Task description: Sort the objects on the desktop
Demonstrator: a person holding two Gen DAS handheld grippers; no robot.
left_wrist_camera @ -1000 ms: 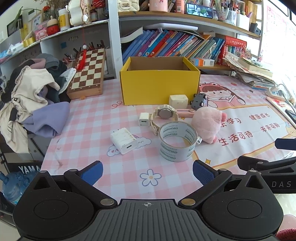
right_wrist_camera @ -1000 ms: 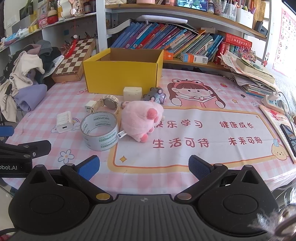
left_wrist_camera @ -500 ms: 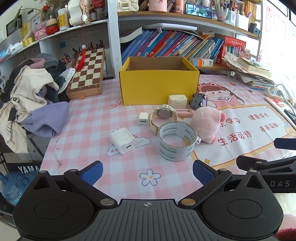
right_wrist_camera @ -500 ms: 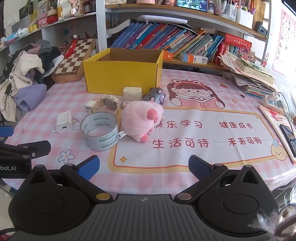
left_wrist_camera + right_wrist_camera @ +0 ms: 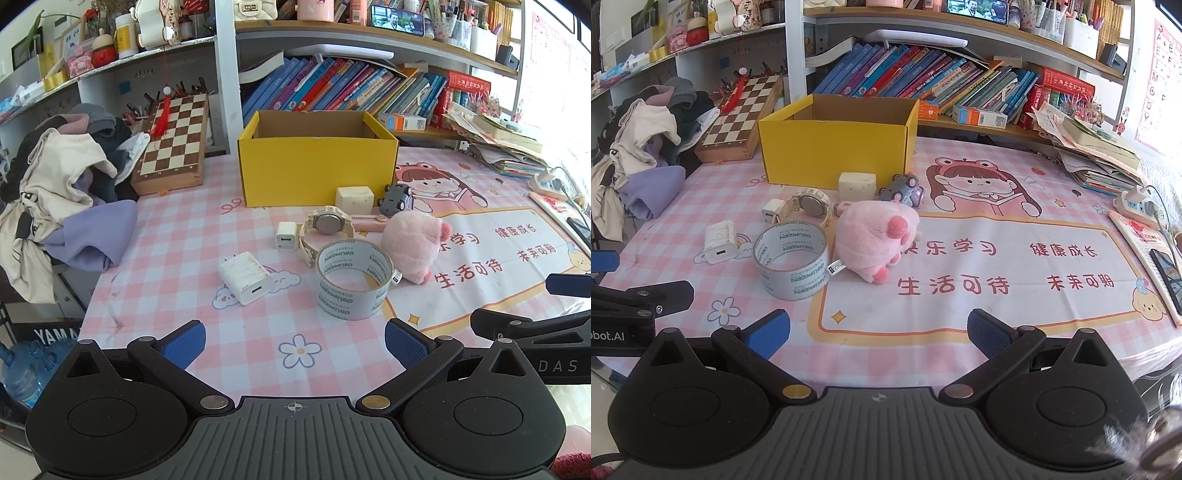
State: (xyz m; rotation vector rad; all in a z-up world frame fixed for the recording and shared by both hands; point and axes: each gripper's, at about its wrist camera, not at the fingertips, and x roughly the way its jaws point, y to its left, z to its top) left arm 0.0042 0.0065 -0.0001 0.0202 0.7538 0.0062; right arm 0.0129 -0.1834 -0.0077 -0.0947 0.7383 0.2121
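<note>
An open yellow box [image 5: 317,173] [image 5: 836,147] stands at the back of the pink checked desk. In front of it lie a cream cube [image 5: 354,199], a grey toy car [image 5: 396,199], a beige watch [image 5: 327,223], a small white plug [image 5: 286,236], a white charger [image 5: 245,277], a tape roll [image 5: 352,282] [image 5: 792,254] and a pink plush pig [image 5: 412,245] [image 5: 875,240]. My left gripper [image 5: 293,341] hangs open near the front edge, short of the charger and tape. My right gripper [image 5: 877,330] is open too, short of the pig.
A pile of clothes [image 5: 59,199] lies at the left, with a chessboard [image 5: 171,142] leaning behind it. Books fill the shelf [image 5: 347,92] behind the box. Stacked papers [image 5: 1097,155], a power strip [image 5: 1137,203] and a phone [image 5: 1167,273] sit at the right edge.
</note>
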